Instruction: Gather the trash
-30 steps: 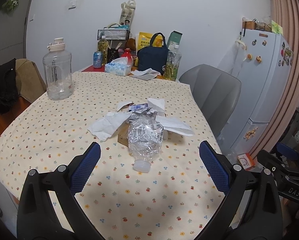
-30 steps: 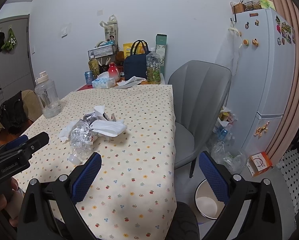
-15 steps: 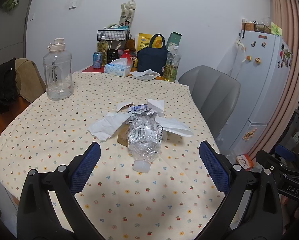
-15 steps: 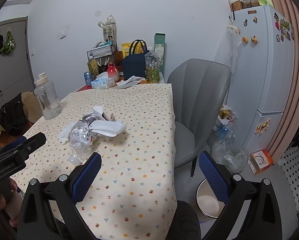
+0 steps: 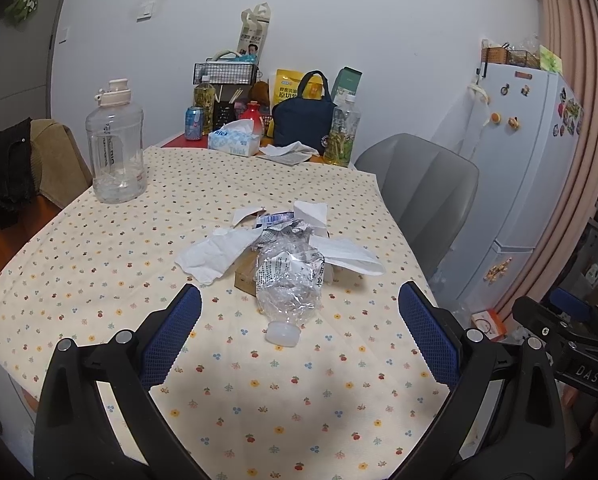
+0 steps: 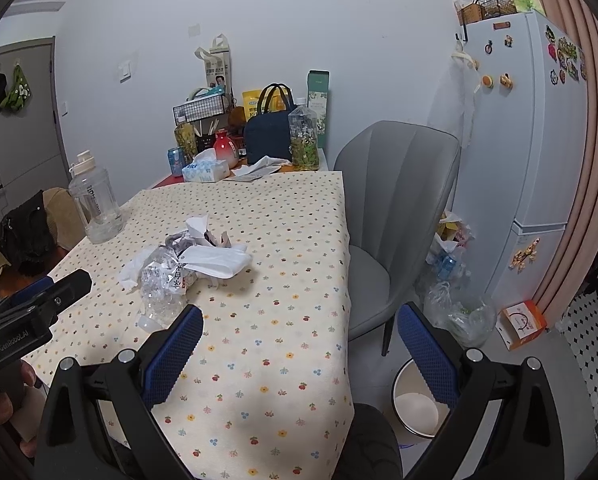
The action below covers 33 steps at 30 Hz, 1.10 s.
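A: Change since earlier frame?
B: Negligible; both claws are staying spread, empty.

A: Trash?
B: Crushed bottle (image 5: 289, 288) and tissues (image 5: 215, 254) are lying mid-worktop (image 5: 99, 272), left claw (image 5: 299, 334) hovering near; right claw (image 6: 299, 344) is overhanging the edge above the bin (image 6: 417, 404).

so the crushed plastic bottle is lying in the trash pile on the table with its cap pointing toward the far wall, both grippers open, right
Not quite. In the left wrist view the crushed plastic bottle lies with its cap pointing toward the near edge of the table, toward the camera, not the far wall. The rest holds: left gripper and right gripper are both open.
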Each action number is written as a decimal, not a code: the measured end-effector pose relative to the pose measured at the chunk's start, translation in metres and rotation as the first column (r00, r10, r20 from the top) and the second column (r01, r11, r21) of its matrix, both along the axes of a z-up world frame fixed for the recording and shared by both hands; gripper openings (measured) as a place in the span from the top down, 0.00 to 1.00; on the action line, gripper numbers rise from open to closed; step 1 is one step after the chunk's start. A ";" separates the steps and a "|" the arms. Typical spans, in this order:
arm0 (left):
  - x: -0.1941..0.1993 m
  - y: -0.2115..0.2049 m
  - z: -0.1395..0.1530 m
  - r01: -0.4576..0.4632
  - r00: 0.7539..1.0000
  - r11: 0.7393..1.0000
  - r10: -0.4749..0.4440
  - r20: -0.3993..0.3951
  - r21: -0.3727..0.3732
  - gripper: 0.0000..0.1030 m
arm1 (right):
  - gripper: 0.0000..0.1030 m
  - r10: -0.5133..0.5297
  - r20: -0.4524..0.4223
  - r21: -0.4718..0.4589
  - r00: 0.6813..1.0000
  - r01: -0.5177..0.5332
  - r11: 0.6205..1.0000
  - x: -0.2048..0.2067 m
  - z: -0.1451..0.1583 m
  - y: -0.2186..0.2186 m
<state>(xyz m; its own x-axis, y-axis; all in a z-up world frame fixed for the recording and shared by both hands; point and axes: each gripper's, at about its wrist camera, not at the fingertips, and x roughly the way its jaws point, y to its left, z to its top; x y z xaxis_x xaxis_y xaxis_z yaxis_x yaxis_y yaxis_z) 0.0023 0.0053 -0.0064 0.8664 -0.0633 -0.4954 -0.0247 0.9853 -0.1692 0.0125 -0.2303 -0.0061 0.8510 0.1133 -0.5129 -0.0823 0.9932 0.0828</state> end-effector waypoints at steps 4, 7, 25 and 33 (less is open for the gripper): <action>-0.001 0.002 0.000 0.000 1.000 1.000 0.000 0.001 -0.002 0.05 | 0.07 0.004 0.000 -0.003 1.000 -0.004 1.000 -0.001 0.000 0.000; -0.001 0.002 -0.001 0.002 1.000 1.000 -0.002 -0.004 -0.003 0.05 | 0.07 0.003 0.000 -0.001 1.000 -0.003 1.000 -0.001 0.000 0.001; -0.001 0.009 -0.001 -0.009 1.000 1.000 0.009 -0.002 -0.013 0.05 | 0.07 0.052 0.011 0.003 0.999 -0.052 0.999 -0.003 0.002 0.008; 0.001 0.024 -0.006 -0.034 0.999 0.999 0.034 -0.016 -0.004 0.05 | 0.09 0.136 -0.004 0.015 0.991 -0.136 0.991 0.010 0.001 0.024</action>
<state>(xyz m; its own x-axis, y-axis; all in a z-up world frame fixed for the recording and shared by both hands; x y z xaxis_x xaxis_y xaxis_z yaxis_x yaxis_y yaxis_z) 0.0036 0.0293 -0.0128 0.8600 -0.0364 -0.5090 -0.0609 0.9830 -0.1732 0.0224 -0.2064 -0.0053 0.8245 0.2354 -0.5145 -0.2160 0.9714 0.0983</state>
